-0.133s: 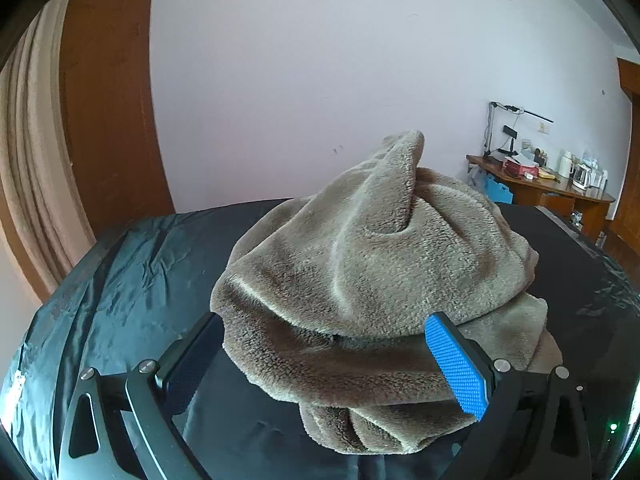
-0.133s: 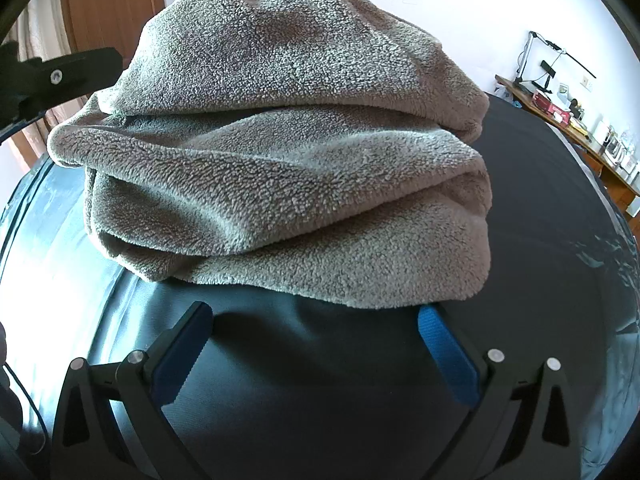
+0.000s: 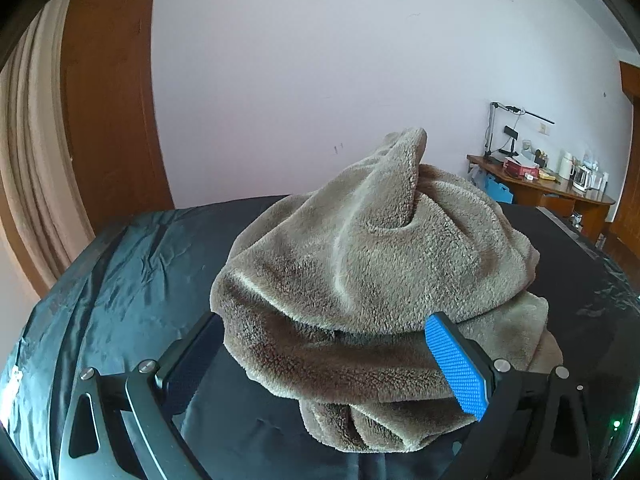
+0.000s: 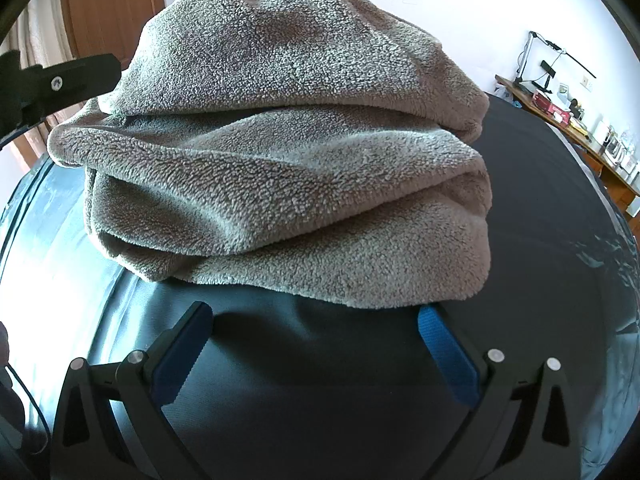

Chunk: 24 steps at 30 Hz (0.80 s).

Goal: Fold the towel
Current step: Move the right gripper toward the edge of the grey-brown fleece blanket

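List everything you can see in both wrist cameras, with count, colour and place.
towel: one, grey-brown, crumpled heap on the dark surface, between both grippers
surface: one, black, shiny cover under the towel
door: one, brown wood, far left
curtain: one, beige, left edge
wall: one, pale, behind
desk: one, brown, far right, cluttered with small items and a lamp
left gripper: one, black, blue pads, open around the towel's near fold
right gripper: one, black, blue pads, open, just short of the towel's edge
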Available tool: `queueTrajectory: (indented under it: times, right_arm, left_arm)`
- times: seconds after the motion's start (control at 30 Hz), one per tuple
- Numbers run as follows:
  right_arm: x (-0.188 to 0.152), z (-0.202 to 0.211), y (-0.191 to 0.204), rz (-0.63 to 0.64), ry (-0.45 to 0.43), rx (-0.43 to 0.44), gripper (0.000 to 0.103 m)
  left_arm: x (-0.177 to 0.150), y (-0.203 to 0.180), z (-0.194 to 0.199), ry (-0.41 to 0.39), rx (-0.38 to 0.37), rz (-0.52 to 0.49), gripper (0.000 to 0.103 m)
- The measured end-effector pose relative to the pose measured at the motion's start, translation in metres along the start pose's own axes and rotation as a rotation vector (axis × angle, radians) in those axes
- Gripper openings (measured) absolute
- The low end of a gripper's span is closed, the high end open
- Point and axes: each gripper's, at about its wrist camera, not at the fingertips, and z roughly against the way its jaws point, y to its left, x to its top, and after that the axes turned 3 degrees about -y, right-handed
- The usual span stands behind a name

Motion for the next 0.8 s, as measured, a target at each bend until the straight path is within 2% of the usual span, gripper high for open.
queueTrajectory:
  times: [0.4, 0.8]
  right_arm:
    - [0.0, 0.0, 0.0, -0.001, 0.0, 0.0, 0.102]
    - [-0.001, 0.004, -0.009, -0.018, 0.001, -0.007, 0.103]
  left_arm:
    - [0.002, -0.019, -0.004, 0.005, 0.018, 0.019, 0.103]
    - [-0.001, -0.003, -0.007, 0.032, 0.042, 0.076, 0.103]
